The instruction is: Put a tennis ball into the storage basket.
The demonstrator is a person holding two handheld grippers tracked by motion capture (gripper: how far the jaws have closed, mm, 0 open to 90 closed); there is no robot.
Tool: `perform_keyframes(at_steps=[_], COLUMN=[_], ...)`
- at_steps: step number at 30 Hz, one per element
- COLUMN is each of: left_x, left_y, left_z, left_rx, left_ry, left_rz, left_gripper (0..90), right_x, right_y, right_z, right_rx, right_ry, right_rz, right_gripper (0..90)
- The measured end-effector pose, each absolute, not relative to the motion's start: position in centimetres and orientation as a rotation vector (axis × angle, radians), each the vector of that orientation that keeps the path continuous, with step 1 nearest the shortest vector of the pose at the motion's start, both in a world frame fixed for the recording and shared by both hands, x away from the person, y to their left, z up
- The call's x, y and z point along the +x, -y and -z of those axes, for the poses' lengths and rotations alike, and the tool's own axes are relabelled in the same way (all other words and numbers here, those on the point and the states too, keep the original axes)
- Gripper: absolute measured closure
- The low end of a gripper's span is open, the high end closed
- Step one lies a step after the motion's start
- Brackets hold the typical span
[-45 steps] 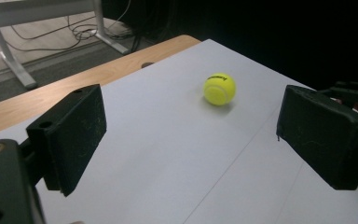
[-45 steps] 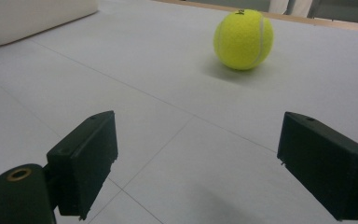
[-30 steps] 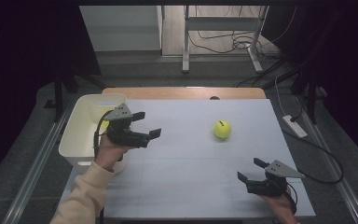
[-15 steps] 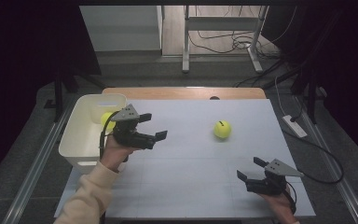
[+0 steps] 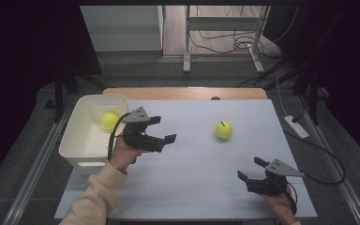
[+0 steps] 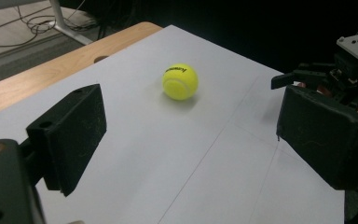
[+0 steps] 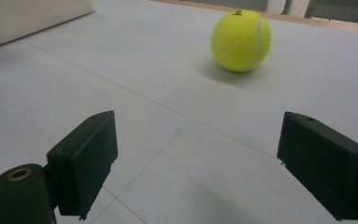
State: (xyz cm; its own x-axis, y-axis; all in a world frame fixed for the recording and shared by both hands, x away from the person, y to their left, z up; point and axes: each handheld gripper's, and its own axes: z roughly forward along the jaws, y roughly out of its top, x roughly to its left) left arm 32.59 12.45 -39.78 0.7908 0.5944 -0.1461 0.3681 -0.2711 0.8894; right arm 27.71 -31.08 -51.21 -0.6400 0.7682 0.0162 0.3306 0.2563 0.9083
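Lying on the white bench (image 5: 192, 187) at about 2 o'clock from its centre, a yellow tennis ball (image 5: 223, 129) sits well apart from both tools. Left hand-held gripper (image 5: 161, 129), at 9 o'clock, is open and empty; right hand-held gripper (image 5: 250, 169), at 5 o'clock, likewise. A second ball (image 5: 108, 120) rests in the white bin (image 5: 77, 145).

Table: a rectangular table (image 5: 187, 187) covered by a pale grey sheet marked with faint grid lines; a strip of bare wood shows along its far edge.
Ball on the sheet: a yellow tennis ball (image 5: 223, 130) rests right of centre, alone on open surface.
Bin: a white plastic bin (image 5: 77, 140) stands at the table's left edge, well apart from the tennis ball.
Hole: a small dark hole (image 5: 214, 98) sits in the wooden strip.
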Motion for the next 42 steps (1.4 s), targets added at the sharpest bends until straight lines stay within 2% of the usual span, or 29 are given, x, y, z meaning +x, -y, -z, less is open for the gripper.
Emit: perform_keyframes(at_steps=[42], left_x=[35.7], left_y=[-6.5], left_z=[41.9], left_rx=[1.987], left_ry=[-0.744], left_rz=[-0.193], left_gripper=[8.6], right_x=[27.3], right_y=[31.0], right_z=[51.0], right_rx=[0.967], right_ry=[-2.1], right_rz=[-1.379], right_gripper=[12.3])
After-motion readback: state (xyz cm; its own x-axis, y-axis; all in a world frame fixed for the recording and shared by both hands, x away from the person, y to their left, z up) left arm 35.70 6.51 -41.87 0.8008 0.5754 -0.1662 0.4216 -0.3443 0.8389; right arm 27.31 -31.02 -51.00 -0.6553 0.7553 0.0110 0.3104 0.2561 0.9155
